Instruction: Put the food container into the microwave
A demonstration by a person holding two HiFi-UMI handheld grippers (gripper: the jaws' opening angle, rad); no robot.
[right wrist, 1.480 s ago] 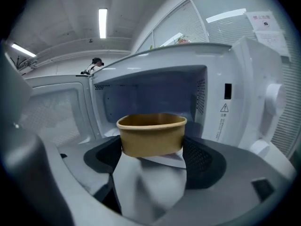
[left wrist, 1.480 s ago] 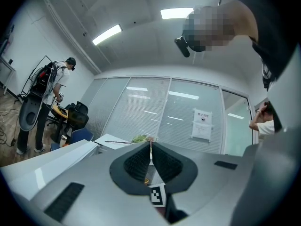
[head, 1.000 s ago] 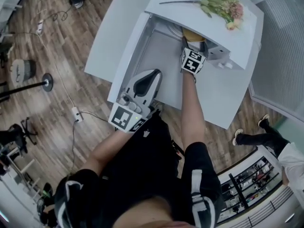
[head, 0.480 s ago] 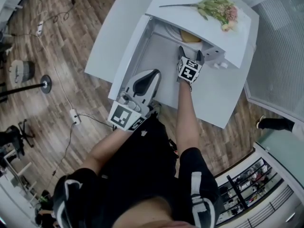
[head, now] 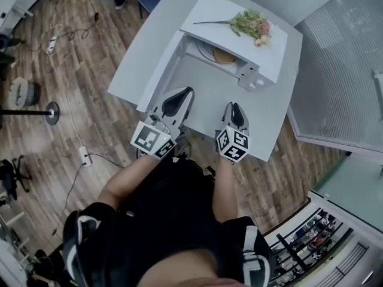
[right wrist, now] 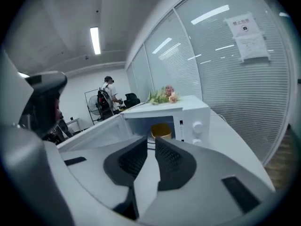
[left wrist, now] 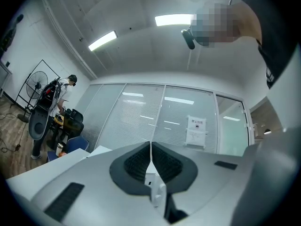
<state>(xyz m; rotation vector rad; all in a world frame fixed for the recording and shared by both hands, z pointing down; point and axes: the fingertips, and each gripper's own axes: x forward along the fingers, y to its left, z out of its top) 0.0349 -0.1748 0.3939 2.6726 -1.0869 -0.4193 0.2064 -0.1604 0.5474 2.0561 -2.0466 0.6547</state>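
Observation:
A white microwave (head: pixel 257 46) stands on the white table (head: pixel 269 124) with its door (head: pixel 166 64) swung open to the left. The yellow food container (head: pixel 224 55) sits inside on the turntable; the right gripper view shows the container (right wrist: pixel 161 130) straight ahead, inside the microwave (right wrist: pixel 190 108). My right gripper (head: pixel 234 108) hovers over the table's near edge, well back from the opening. Its jaws stand a narrow gap apart with nothing between them (right wrist: pixel 151 142). My left gripper (head: pixel 179 95) is near the door's outer end, jaws pressed together and empty (left wrist: pixel 151 146).
A bunch of flowers (head: pixel 248 24) lies on top of the microwave. A glass partition (head: pixel 341 70) runs along the right of the table. Cables and a power strip (head: pixel 84 155) lie on the wooden floor to the left. A person (right wrist: pixel 107 98) stands far off.
My right gripper has pulled out of the microwave and back to the table's near edge, leaving the container inside. The left gripper has stayed near the door.

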